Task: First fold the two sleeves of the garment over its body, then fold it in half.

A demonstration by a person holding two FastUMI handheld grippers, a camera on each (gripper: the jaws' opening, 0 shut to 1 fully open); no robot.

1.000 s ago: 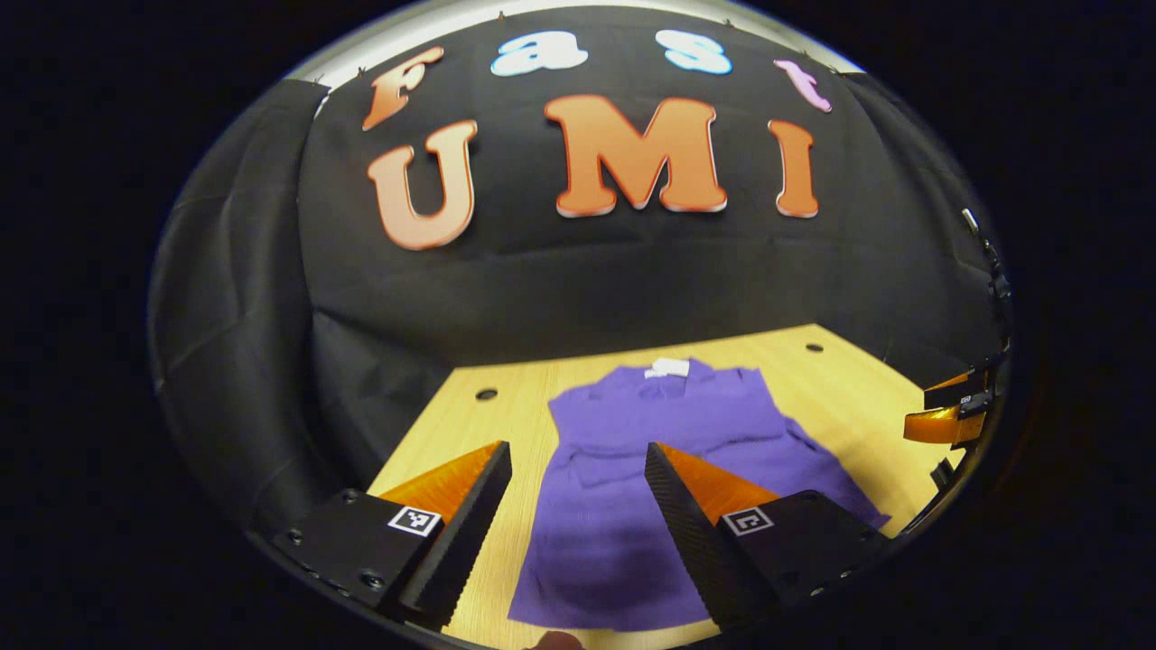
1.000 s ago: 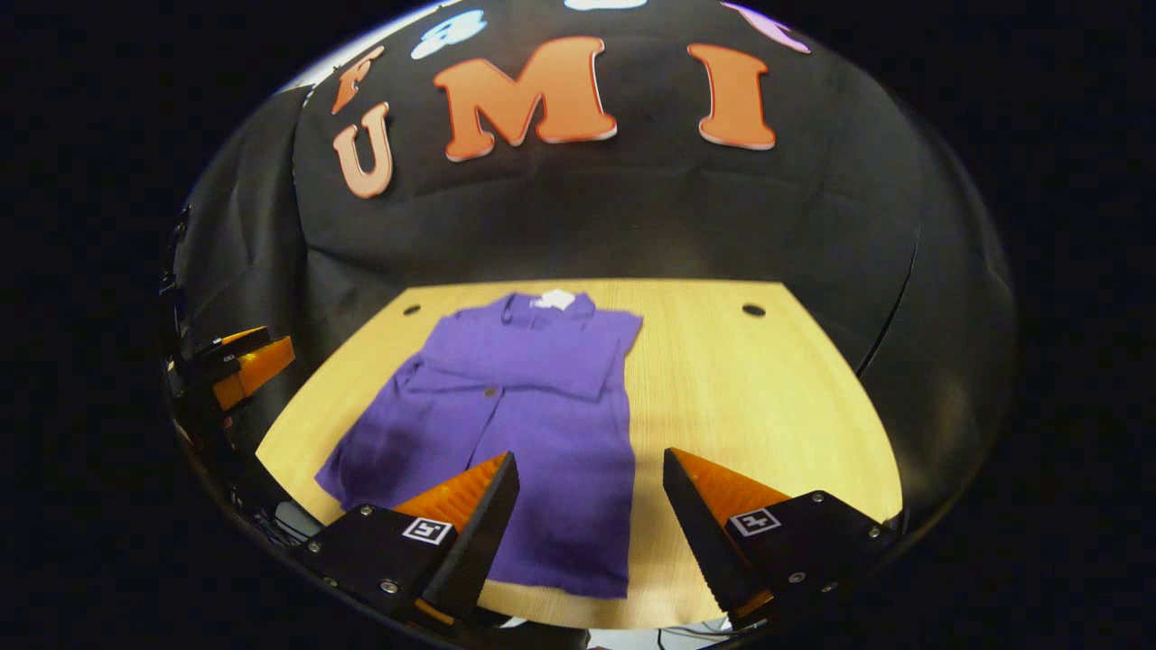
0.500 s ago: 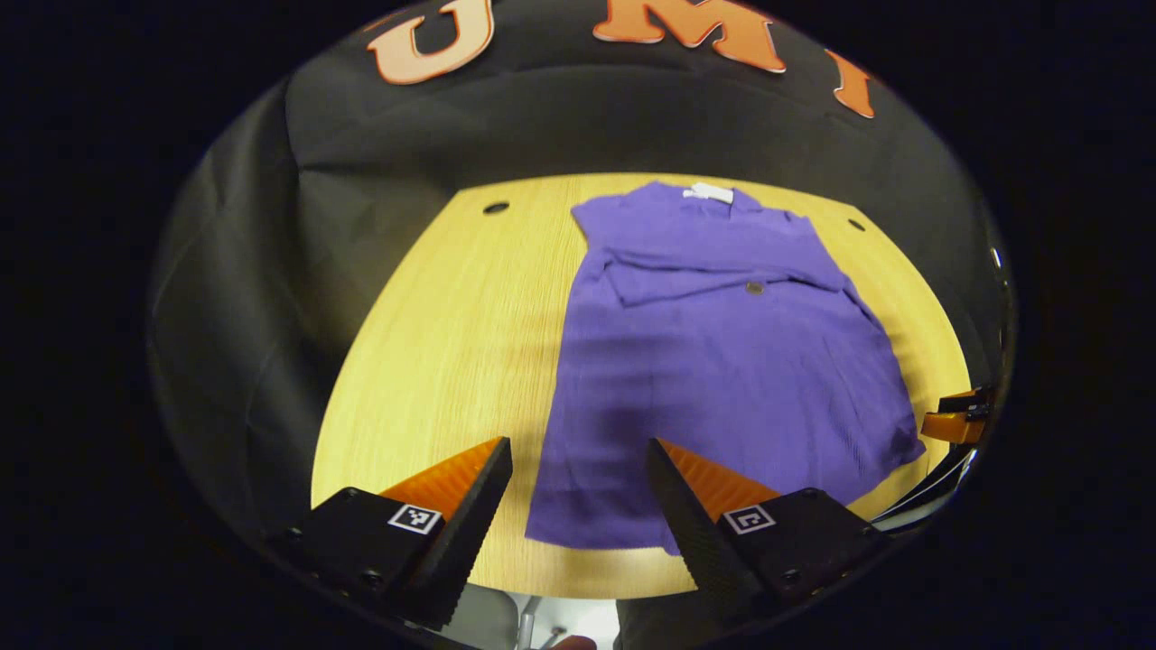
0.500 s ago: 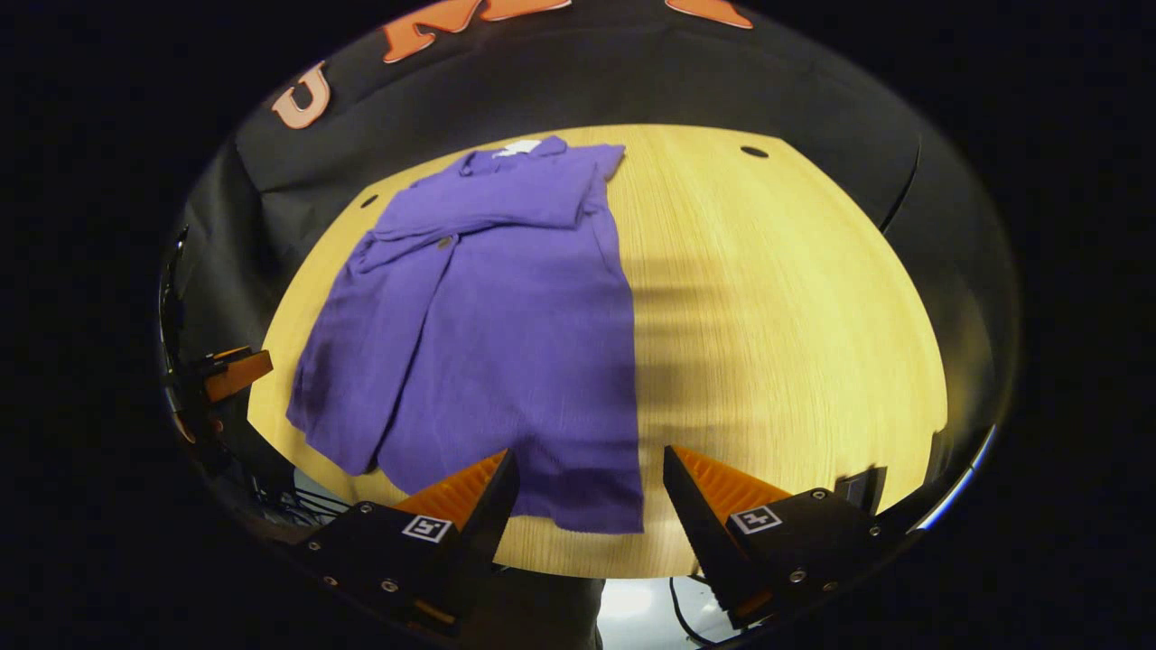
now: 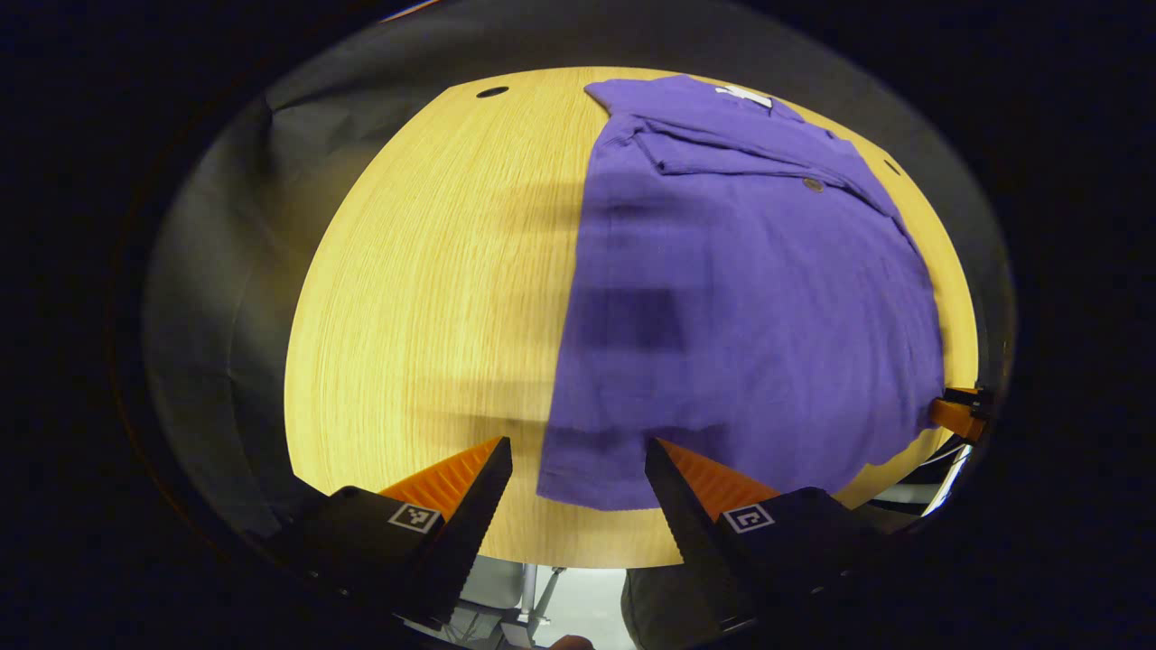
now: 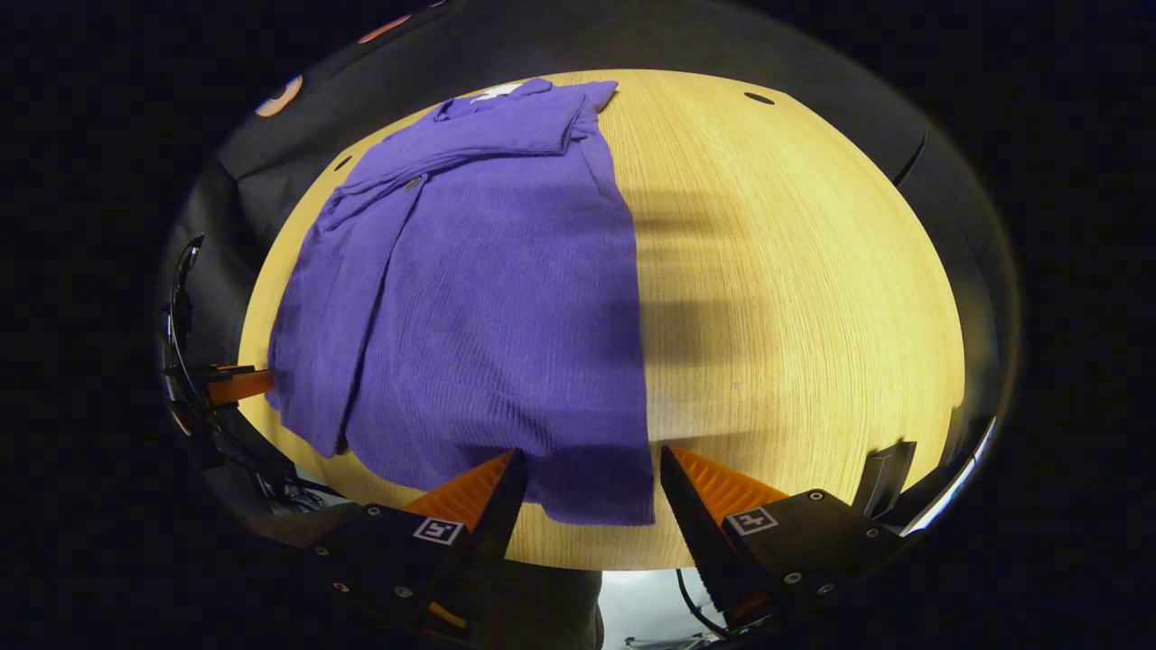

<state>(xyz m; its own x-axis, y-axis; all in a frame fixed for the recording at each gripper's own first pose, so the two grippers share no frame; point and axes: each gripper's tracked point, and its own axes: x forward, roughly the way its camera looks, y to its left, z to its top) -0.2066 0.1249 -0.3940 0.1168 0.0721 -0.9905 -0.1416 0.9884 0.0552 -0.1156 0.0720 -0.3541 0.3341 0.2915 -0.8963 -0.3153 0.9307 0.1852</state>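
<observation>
1. No container is seen; a purple shirt (image 5: 741, 298) is spread flat on a wooden table (image 5: 424, 298), with both sleeves laid across the chest near the collar.
2. In the left gripper view, the left gripper (image 5: 578, 469) is held with its fingers wide apart and nothing is gripped between them.
3. The shirt's near hem corner is seen in the gap between those fingers, just beyond their tips, and the rest of the shirt stretches away ahead and to the right of them.
4. In the right gripper view, the right gripper (image 6: 591, 478) is likewise held wide apart with nothing gripped.
5. The other near hem corner of the shirt (image 6: 488, 298) is seen between those fingers, just past the tips; the shirt runs ahead and to the left, and bare table (image 6: 795, 289) is seen ahead and to the right.
6. Whether either gripper's fingertips touch the cloth cannot be told.
</observation>
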